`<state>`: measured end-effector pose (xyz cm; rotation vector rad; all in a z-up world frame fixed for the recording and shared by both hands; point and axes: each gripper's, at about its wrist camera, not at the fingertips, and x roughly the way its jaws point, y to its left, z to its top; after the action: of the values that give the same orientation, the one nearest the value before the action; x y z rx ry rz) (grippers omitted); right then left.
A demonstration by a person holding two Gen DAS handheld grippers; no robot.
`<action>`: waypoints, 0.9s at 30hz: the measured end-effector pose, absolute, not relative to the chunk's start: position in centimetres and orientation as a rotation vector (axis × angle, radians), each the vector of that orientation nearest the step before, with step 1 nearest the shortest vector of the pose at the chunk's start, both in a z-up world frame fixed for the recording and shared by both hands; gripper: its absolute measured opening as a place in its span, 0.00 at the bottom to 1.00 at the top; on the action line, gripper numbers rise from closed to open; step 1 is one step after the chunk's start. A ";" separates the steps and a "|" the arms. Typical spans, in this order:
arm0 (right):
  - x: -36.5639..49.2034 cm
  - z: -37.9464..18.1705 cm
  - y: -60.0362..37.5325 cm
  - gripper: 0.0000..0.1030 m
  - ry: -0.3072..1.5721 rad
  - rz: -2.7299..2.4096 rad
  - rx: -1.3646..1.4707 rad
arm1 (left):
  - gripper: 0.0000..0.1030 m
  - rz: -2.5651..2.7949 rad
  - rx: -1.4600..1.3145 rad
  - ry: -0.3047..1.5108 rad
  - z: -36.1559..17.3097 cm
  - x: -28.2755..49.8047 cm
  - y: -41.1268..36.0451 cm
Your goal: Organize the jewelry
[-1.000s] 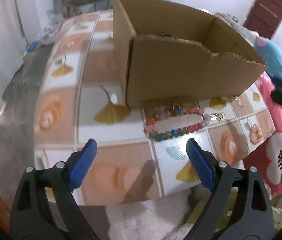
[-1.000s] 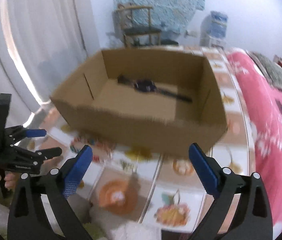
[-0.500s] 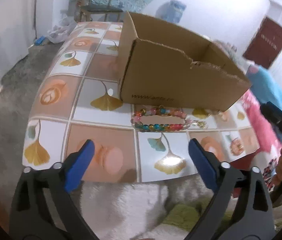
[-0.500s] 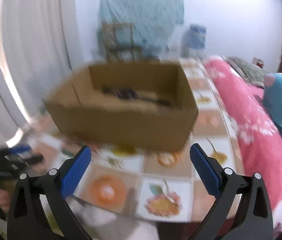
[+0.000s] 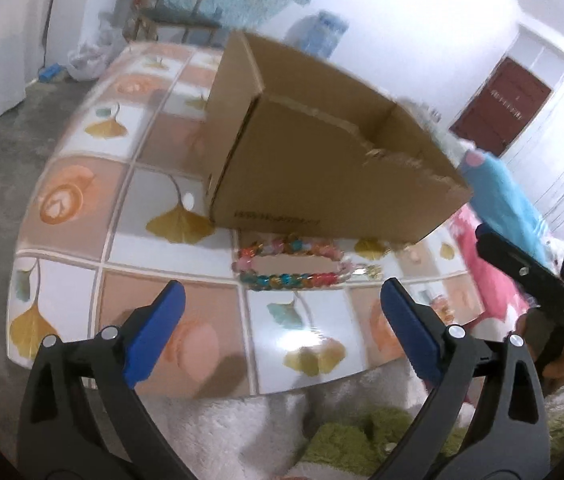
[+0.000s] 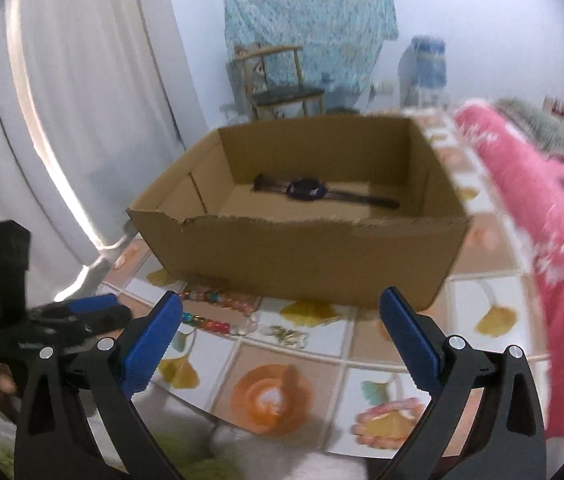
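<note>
Left wrist view first: the cardboard box (image 5: 322, 168) sits dead ahead of my left tool (image 5: 277, 328), open-topped on the tiled counter (image 5: 77, 208), and it is the biggest thing here. Light, stiff card, I'd guess, with a ragged near rim, so nothing to drag a string of beads over carelessly. From the right wrist view, a dark wristwatch (image 6: 310, 191) already lies flat on the box floor.

Next down in size, the beaded bracelet (image 5: 292, 266) lies in a flattened loop on the counter, just this side of the box wall and just beyond my left tips. I judge it light, floppy and a bit slick: glassy round beads on a cord, likely to roll off the pads. My best bet is pinching across one strand at mid-loop, not the whole ring.

Smallest, a little gold trinket (image 6: 288, 334) rests beside the bracelet's end, off to the left of my right tool (image 6: 279, 336); too blurred to name. Thin and fiddly, I'd say.

My left tool's jaws stand wide apart, nothing between them, and they have just been opening. My right tool's jaws gape empty too.

Against a second ago, the left view has tilted and the box leans across frame; the bracelet hasn't shifted from its spot.
</note>
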<state>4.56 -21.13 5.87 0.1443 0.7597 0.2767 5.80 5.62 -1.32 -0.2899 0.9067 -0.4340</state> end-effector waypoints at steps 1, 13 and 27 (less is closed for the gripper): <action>5.2 5.4 -20.9 0.93 0.784 0.280 0.161 | 0.92 -0.407 -0.258 0.907 -1.6 6.2 5.4; 9.4 1.3 -17.2 0.56 0.990 0.344 0.136 | 0.68 -0.318 -0.070 0.892 -1.4 8.6 4.1; 11.4 -1.1 -15.9 0.26 1.102 0.350 0.078 | 0.31 -0.354 0.051 1.005 -3.6 10.2 2.3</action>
<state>11.44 -15.89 -1.09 0.0776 1.1021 0.3504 10.18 2.27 -3.60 0.0512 1.0048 -0.3537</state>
